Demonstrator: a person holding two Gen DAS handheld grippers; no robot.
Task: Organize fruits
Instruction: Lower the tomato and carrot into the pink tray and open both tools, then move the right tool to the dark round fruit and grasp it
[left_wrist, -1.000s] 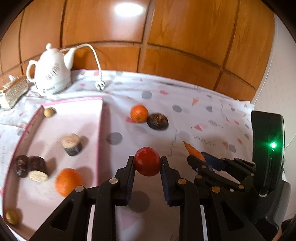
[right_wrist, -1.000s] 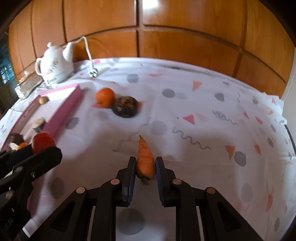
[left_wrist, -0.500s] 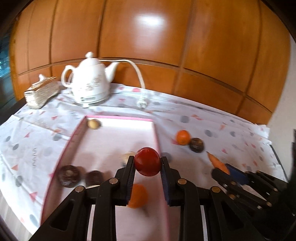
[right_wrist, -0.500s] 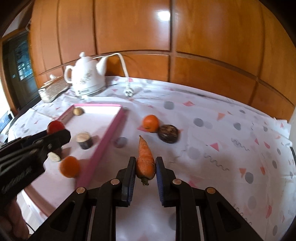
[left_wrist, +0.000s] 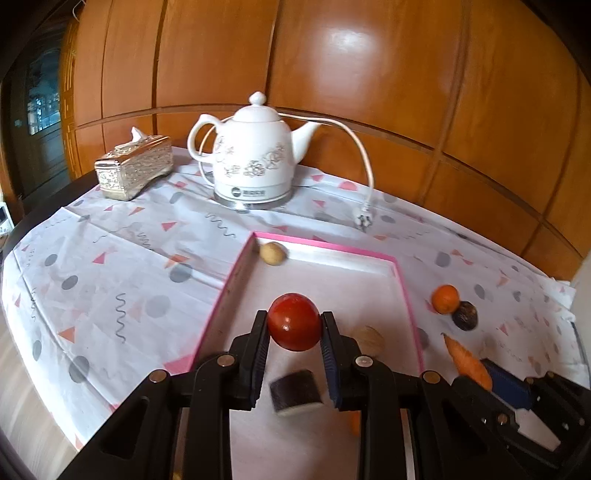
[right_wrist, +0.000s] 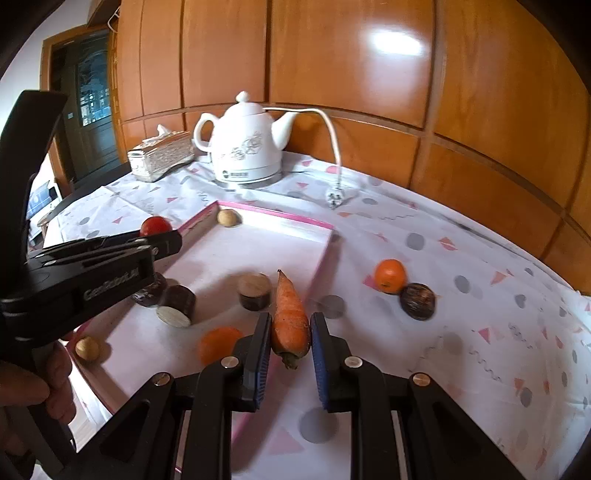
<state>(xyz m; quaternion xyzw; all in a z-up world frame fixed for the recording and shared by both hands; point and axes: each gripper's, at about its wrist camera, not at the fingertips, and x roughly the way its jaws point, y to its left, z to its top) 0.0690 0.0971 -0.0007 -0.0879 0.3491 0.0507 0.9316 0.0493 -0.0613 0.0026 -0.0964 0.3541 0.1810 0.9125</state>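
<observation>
Table w/ patterned cloth (left_wrist: 110, 266). Along back edge: silver tissue box (left_wrist: 135, 171) at left, white kettle (left_wrist: 255, 158) beside it, plug (left_wrist: 364, 219) to its right. Pink tray (left_wrist: 402, 291) mid-table; right of it an orange (right_wrist: 389, 275) touching a dark round fruit (right_wrist: 417, 301).

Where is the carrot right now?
The carrot is clamped in the right gripper, tip pointing away, held above the pink tray's right edge; the left wrist view shows it low on the right.
</observation>
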